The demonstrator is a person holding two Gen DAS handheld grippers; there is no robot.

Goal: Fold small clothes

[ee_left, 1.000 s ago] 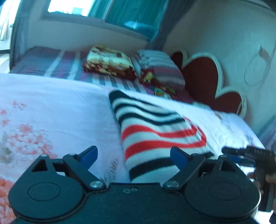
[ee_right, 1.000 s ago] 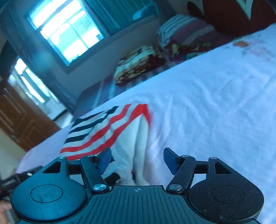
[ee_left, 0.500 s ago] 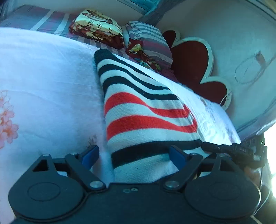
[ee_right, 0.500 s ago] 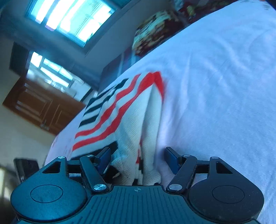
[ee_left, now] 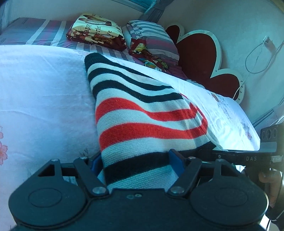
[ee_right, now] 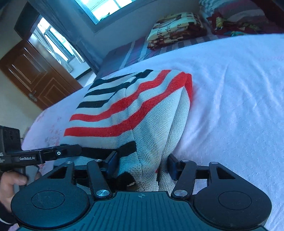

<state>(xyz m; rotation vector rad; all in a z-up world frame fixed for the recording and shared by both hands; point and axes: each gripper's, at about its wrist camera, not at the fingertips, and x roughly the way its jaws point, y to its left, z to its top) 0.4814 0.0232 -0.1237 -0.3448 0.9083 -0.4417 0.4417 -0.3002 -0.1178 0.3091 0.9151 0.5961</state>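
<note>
The striped knit garment [ee_left: 142, 113] lay folded on the white floral bedsheet [ee_left: 44, 92], its near hem between both grippers' jaws. The left gripper [ee_left: 136, 164] had just been closing, the hem's left part between its blue pads and apparently touching both; a firm clamp could not be confirmed. The right gripper [ee_right: 142, 164] had also been closing round the bunched right corner, with the same doubt.

Only the left wrist view showed the red, scalloped headboard [ee_left: 198, 58] and a wall cable [ee_left: 255, 58]; only the right showed the wooden door [ee_right: 35, 74] and window [ee_right: 106, 7].

Legible text – "GenRobot.AI" on the left gripper's finger (right view), "DAS" on the right gripper's (left view). A folded printed blanket [ee_left: 95, 28] bore partial lettering, not fully readable.
</note>
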